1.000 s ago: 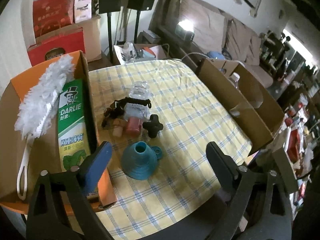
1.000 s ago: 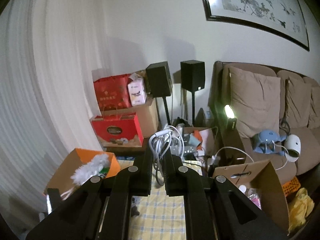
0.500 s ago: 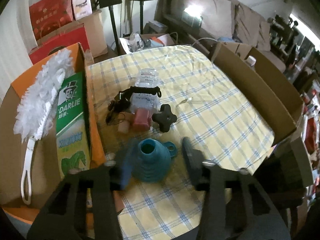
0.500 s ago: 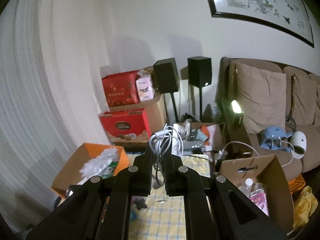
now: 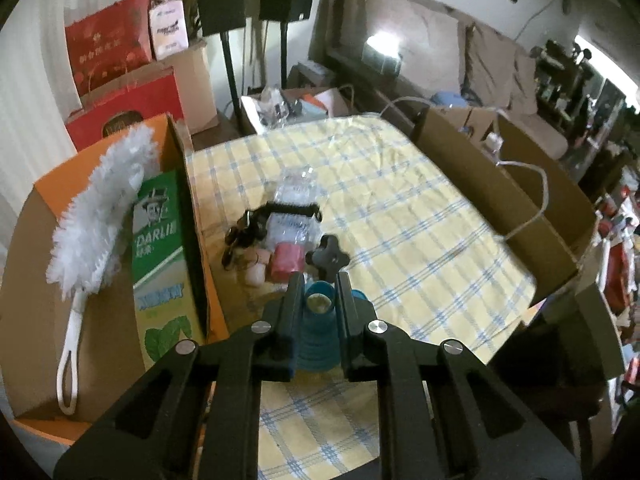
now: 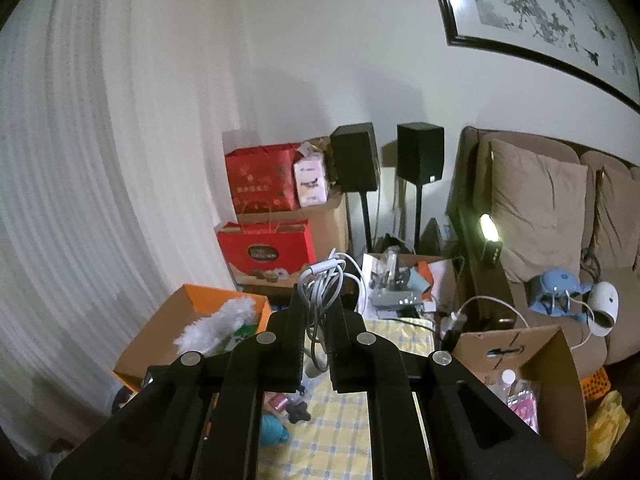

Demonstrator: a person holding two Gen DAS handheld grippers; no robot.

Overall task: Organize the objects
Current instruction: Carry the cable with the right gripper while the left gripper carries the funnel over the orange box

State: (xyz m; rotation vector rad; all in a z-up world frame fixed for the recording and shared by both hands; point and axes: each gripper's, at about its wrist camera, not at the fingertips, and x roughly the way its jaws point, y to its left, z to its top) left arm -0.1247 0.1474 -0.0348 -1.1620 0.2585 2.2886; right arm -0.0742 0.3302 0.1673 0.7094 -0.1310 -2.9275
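Left gripper (image 5: 319, 294): jaws closed on the teal funnel (image 5: 318, 330), which stands near the tablecloth's (image 5: 420, 240) front edge, just beside the orange box (image 5: 192, 216). Right gripper (image 6: 315, 326): jaws clamped on a coiled white cable (image 6: 324, 284), held above the table.

Behind your table stand two black box speakers (image 6: 388, 158) on thin stands. Right of them sits a brown cushioned sofa (image 6: 548, 204), under a dark-framed bird painting (image 6: 540, 4).
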